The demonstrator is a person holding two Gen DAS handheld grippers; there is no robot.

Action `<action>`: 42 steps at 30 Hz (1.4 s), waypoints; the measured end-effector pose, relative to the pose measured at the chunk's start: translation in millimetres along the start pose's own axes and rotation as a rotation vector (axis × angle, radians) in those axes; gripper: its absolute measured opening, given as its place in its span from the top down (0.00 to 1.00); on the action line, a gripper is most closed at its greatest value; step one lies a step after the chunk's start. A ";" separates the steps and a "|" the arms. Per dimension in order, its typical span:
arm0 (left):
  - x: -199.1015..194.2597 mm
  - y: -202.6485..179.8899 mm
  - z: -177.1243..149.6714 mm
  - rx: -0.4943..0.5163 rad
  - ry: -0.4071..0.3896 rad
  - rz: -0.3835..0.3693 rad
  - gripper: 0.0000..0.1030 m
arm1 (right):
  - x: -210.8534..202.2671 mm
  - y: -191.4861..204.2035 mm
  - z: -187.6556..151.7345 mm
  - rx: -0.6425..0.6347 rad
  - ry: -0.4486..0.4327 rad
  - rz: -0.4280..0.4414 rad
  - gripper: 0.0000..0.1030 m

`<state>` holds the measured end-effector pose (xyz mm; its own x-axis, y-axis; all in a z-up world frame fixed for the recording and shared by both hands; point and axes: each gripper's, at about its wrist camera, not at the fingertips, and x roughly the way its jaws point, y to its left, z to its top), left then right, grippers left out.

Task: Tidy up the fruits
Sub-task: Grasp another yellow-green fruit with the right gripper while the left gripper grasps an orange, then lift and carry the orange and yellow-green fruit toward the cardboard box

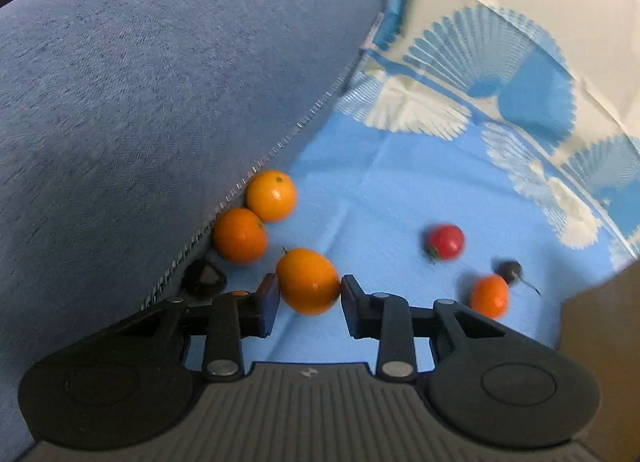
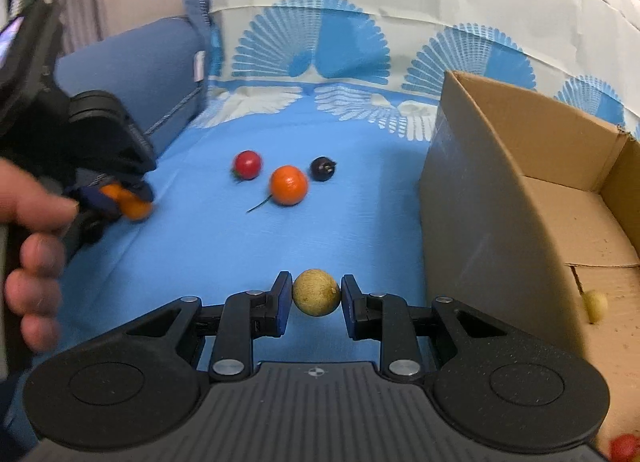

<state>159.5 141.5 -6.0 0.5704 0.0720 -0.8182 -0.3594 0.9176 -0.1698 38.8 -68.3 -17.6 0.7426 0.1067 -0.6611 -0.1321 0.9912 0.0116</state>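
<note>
A blue cushion (image 1: 160, 110) fills the left of the left wrist view, lying on a sheet of blue cloth with white fan prints (image 2: 248, 246) that covers the surface everything sits on. On the right of that cloth stands an open cardboard box (image 2: 500, 190), which I take to be where the fruits go; 1 small yellow fruit (image 2: 595, 305) and 1 red one (image 2: 624, 447) already lie inside it.

The right claw (image 2: 316, 296) pinches a pale tan round fruit (image 2: 316, 292) squarely between its pads. The box wall stands just to the right of that claw, so the coming move looks like a short carry rightward and over the rim.

The left claw (image 1: 309, 289) brackets the nearest orange (image 1: 308, 281); its right pad touches the skin, its left pad seems to, though blur keeps me from being sure of a firm grip. The orange's long axis runs roughly across the jaws. The right wrist view shows a person's hand (image 2: 36, 246) working this claw at the cushion's edge.

2 more oranges (image 1: 256, 216) sit against the cushion seam, just beyond the left claw. Well apart, mid-cloth, lie a red tomato-like fruit (image 2: 248, 165), a small orange fruit (image 2: 289, 185) and a dark round fruit (image 2: 323, 169), about midway between the 2 claws.
</note>
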 end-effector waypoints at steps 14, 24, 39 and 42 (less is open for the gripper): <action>-53.3 -41.7 -53.7 0.275 0.082 -0.154 0.64 | -15.1 0.1 -43.1 -0.016 0.160 0.027 0.73; -40.7 -48.7 -70.9 0.385 0.192 -0.131 0.65 | -8.1 -2.0 -51.2 -0.033 0.215 0.088 0.73; -27.1 -52.9 -73.4 0.407 0.216 -0.105 0.61 | -5.0 -1.1 -56.6 -0.059 0.219 0.102 0.73; -25.6 -53.4 -74.3 0.412 0.221 -0.106 0.60 | -4.6 -0.6 -56.7 -0.070 0.212 0.103 0.74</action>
<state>109.2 61.5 -16.8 0.4015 -0.0741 -0.9129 0.0401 0.9972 -0.0633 -1.7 -73.9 -57.1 0.5696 0.1806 -0.8018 -0.2509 0.9672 0.0396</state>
